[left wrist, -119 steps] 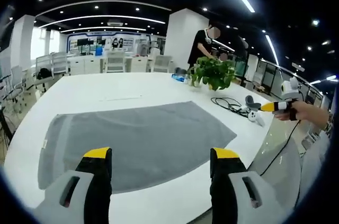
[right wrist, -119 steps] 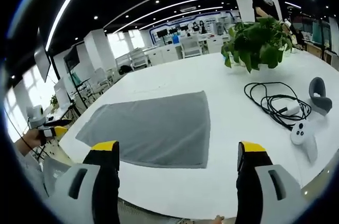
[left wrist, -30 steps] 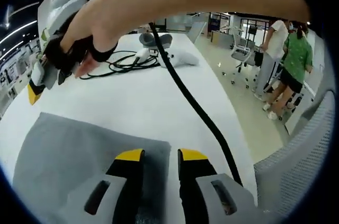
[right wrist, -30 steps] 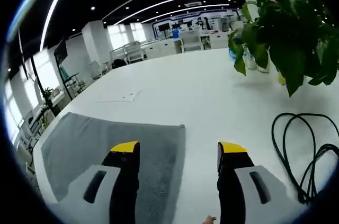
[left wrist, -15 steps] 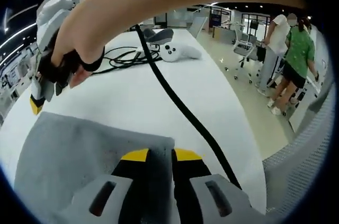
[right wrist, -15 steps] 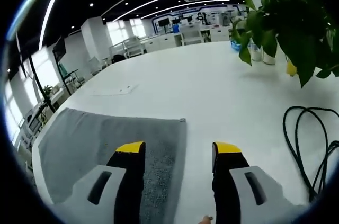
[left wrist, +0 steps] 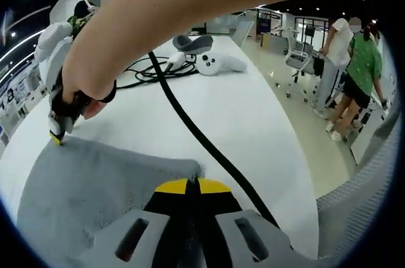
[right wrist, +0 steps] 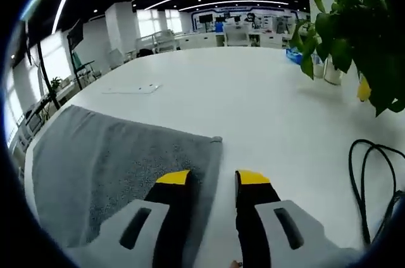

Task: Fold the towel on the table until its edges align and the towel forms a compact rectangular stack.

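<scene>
a: left gripper (left wrist: 191, 187)?
b: jaws pressed together, yellow tips meeting on a corner of the towel (left wrist: 95, 179), fabric pinched and slightly raised there.
a: right gripper (right wrist: 212, 179)?
b: jaws narrowly apart, straddling the towel's short edge close to its far corner (right wrist: 217, 139); no grip yet. seen also from the left gripper view (left wrist: 60, 130), tip down at the same edge, held by a hand (left wrist: 82, 94).
a: towel position?
b: flat and grey on the white table (right wrist: 253, 97), spreading left from the right gripper, long edge running away toward the table rim.
a: edges?
b: short edge straight in the right gripper view; near corner bunched at the left jaws.
a: room around?
b: bare tabletop beyond the towel on the far side. a paper sheet (right wrist: 133, 89) well apart. cable (right wrist: 373, 173) loops to the right, near but not touching the cloth. plant (right wrist: 357, 33) farther right. in the left gripper view, a black cord (left wrist: 190, 128) crossing just beside the pinched corner, controller (left wrist: 218, 63) and more cable loops well beyond.
a: table rim?
b: close behind the left gripper, floor and two people (left wrist: 348, 65) past it.
</scene>
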Tool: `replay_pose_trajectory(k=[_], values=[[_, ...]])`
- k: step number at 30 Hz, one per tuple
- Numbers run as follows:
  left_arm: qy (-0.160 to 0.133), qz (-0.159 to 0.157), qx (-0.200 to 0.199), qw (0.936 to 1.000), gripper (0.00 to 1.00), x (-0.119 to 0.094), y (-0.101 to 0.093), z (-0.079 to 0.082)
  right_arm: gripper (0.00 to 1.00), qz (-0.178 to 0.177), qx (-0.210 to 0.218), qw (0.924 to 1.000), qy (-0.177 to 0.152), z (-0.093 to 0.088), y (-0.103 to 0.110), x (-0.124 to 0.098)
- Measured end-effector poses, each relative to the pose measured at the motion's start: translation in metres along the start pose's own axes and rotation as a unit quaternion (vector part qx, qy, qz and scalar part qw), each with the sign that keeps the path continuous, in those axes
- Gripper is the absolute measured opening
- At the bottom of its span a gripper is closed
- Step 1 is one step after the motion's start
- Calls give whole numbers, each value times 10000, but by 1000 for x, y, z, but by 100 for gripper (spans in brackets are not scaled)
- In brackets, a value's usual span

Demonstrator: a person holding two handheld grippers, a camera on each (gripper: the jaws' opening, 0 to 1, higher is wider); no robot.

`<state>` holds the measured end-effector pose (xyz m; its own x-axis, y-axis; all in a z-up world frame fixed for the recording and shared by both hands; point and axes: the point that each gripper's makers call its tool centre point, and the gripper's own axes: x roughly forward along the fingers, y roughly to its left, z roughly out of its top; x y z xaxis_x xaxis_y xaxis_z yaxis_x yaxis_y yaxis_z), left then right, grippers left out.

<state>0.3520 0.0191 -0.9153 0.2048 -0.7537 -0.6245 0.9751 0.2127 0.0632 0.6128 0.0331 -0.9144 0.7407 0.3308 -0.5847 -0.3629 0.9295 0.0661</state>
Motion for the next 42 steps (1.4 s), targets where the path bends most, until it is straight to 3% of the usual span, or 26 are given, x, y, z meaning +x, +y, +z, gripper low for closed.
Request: replay_pose_trajectory(k=[3, 6, 7, 11, 19, 22, 23, 31, 38, 42], values=[[-65, 26, -42, 10000, 3, -1, -1, 1, 20, -1, -460, 9989, -120, 2, 3, 2], [-66, 43, -1, 10000, 3, 0, 0, 0, 9, 286, -594, 9975, -269, 2, 13, 7], [-87, 45, 1, 10000, 3, -1, 0, 1, 9, 176, -766, 9965, -281, 2, 7, 8], [-169, 38, -98, 9998, 2, -1, 0, 0, 2, 317, -1318, 9903, -307, 6, 7, 13], [-152, -117, -517, 9985, 2, -2, 2, 0, 1, 324, -975, 9945, -187, 11, 4, 19], [-289, -157, -821, 9961, 2, -6, 2, 3, 1, 456, -469, 9977, -196, 11, 2, 19], [-317, -158, -842, 9958, 2, -8, 2, 4, 1, 462, -240, 9983, -259, 14, 2, 15], [-656, -38, -907, 9937, 2, -34, 7, 26, 1, 643, 231, 9951, -721, 50, 4, -7], [-816, 100, -864, 9929, 2, -64, 8, 33, 1, 939, 414, 9914, -816, 63, 37, -37], [-1090, 180, -930, 9895, 2, -82, 10, 42, 1, 940, 486, 9897, -960, 74, 47, -54]])
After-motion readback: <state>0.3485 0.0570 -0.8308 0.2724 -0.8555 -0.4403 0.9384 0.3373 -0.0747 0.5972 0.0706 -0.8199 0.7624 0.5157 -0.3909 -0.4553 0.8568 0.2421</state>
